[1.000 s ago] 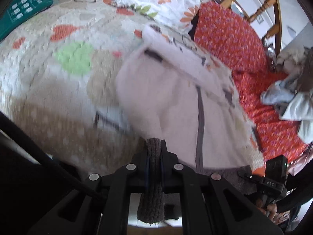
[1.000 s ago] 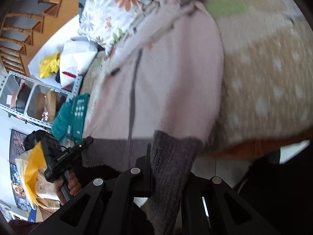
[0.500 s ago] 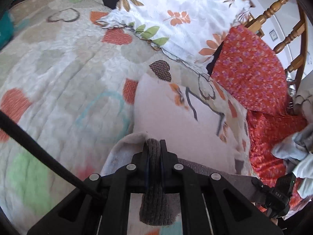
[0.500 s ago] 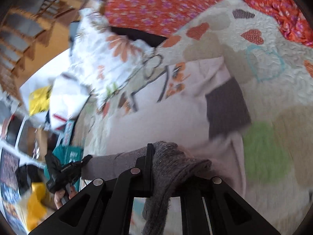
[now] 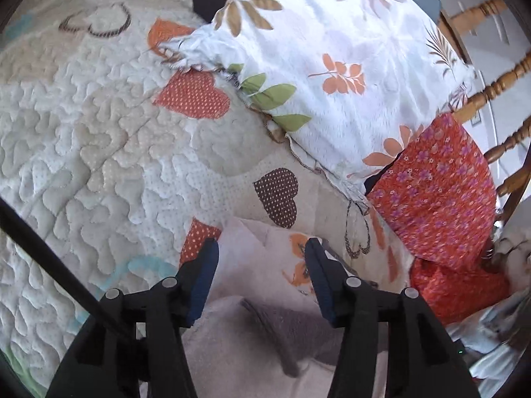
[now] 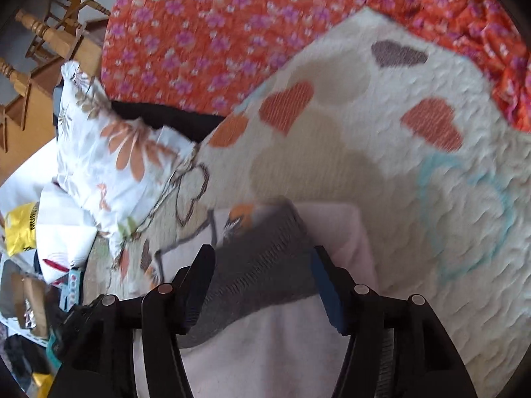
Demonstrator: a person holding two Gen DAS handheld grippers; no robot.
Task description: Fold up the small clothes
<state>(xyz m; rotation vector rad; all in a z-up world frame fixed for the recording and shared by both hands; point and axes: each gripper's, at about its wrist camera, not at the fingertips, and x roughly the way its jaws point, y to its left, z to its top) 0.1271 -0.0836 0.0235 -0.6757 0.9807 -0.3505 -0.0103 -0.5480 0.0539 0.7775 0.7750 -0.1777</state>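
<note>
Left wrist view first: my left tool [image 5: 262, 258] is spread wide now with nothing between the blue pads, whereas half a second back it was clenched tight on the grey ribbed hem. That hem now lies loose on the pink sweater [image 5: 252, 341], folded over itself just under the tool. Same story on the right wrist cam: right tool [image 6: 264, 263] has let go too, its fingers parted with the grey ribbed band [image 6: 262, 265] lying flat between them, not pinched. Before, that band was bunched up in the closed tool.

Sweater sits doubled over on the heart-pattern quilt [image 5: 99, 126] covering the bed, its folded end pointing toward the head of the bed, near the white floral pillow [image 5: 332, 66] and the red flowered cushion [image 5: 438, 199]. Its orange and grey print peeks out past the hem in both views. A second ago it was stretched out long and being lifted, so the fold has gone over since then.

Wooden headboard spindles [image 5: 497, 76] show behind the pillows. As for writing: there's a yellow bag [image 6: 20, 229] off the bed's side in the right view with dark lettering, but it's too small and cut off to read.
</note>
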